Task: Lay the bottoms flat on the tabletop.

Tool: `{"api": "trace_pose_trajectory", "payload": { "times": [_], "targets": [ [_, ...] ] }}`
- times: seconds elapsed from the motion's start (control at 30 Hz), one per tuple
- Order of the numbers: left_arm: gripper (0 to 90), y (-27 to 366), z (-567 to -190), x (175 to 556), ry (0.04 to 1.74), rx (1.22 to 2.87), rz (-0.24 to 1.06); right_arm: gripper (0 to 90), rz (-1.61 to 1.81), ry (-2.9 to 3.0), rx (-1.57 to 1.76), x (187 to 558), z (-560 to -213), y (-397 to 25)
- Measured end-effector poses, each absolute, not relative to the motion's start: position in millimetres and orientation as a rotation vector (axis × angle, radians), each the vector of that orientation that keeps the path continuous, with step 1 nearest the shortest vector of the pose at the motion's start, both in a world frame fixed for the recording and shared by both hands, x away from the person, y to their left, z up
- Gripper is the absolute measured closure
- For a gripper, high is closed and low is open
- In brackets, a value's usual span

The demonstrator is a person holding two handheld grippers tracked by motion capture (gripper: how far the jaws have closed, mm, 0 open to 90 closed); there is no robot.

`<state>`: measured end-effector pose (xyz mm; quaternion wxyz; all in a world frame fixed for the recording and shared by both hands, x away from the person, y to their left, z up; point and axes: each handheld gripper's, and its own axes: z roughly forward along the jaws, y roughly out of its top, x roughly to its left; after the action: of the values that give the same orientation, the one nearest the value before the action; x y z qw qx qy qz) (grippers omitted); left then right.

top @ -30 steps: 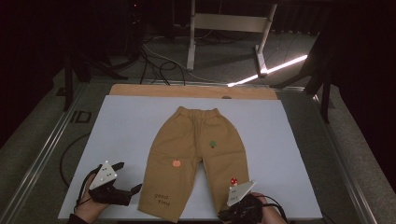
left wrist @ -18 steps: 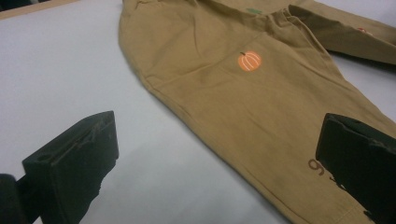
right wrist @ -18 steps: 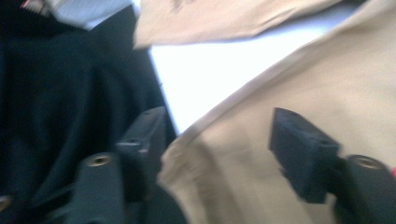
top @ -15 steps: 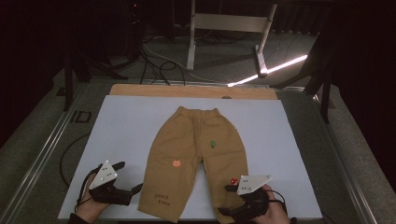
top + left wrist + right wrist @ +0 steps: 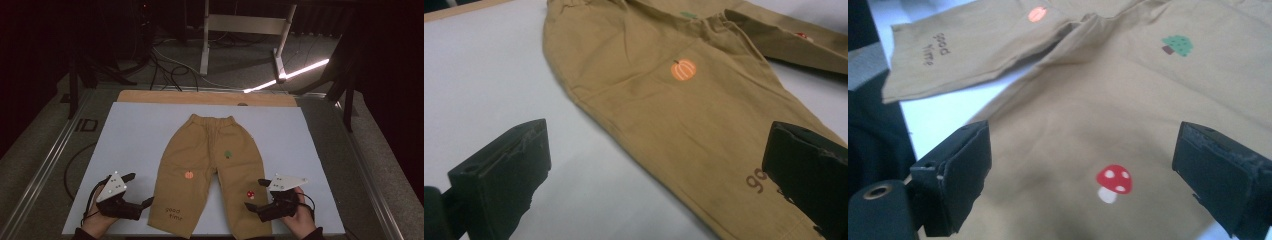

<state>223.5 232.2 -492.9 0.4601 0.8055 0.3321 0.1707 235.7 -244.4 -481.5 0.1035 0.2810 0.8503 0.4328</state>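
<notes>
Across the middle of the pale blue-white mat (image 5: 140, 145) that covers the desk lie small tan cotton trousers (image 5: 210, 165), spread flat with the elastic waistband toward the far edge and both legs running to the near edge, a layout that leaves each hem within easy reach of one hand. At the near left corner the left gripper (image 5: 139, 190) sits just beside the outer seam of the leg printed with brown lettering, jaws spread wide and holding nothing; at the near right, the right gripper (image 5: 256, 194) hovers over the other leg's hem, jaws likewise spread and empty. Judging by this mirrored stance, each tool is lined up to take one leg end, likely for a fold toward the waistband. From the high view, the whole garment and both hands appear, along with the wooden board (image 5: 200, 97) at the far edge, yet the prints are mere specks. Seen along the left gripper's own jaws, an orange pumpkin patch (image 5: 684, 70) comes out clearly, and one jaw stands over bare mat while the other overlaps the fabric. Looking along the right gripper's jaws reveals a red spotted mushroom (image 5: 1114, 181) between the jaws, a green tree (image 5: 1178, 45) beyond, and a raised crease at the crotch.
</notes>
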Motion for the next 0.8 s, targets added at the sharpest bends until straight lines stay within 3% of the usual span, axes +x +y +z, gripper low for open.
{"api": "trace_pose_trajectory", "payload": {
  "times": [0.3,0.8],
  "targets": [
    [0.3,227.2,-484.8,234.3,0.786,2.005,0.32,9.2,1.235,2.465,0.843,257.1,-481.2,-252.2],
    [0.3,215.4,-479.1,261.8,0.835,2.017,0.291,9.3,1.211,2.4,0.894,288.1,-482.4,-255.6]
  ]
}}
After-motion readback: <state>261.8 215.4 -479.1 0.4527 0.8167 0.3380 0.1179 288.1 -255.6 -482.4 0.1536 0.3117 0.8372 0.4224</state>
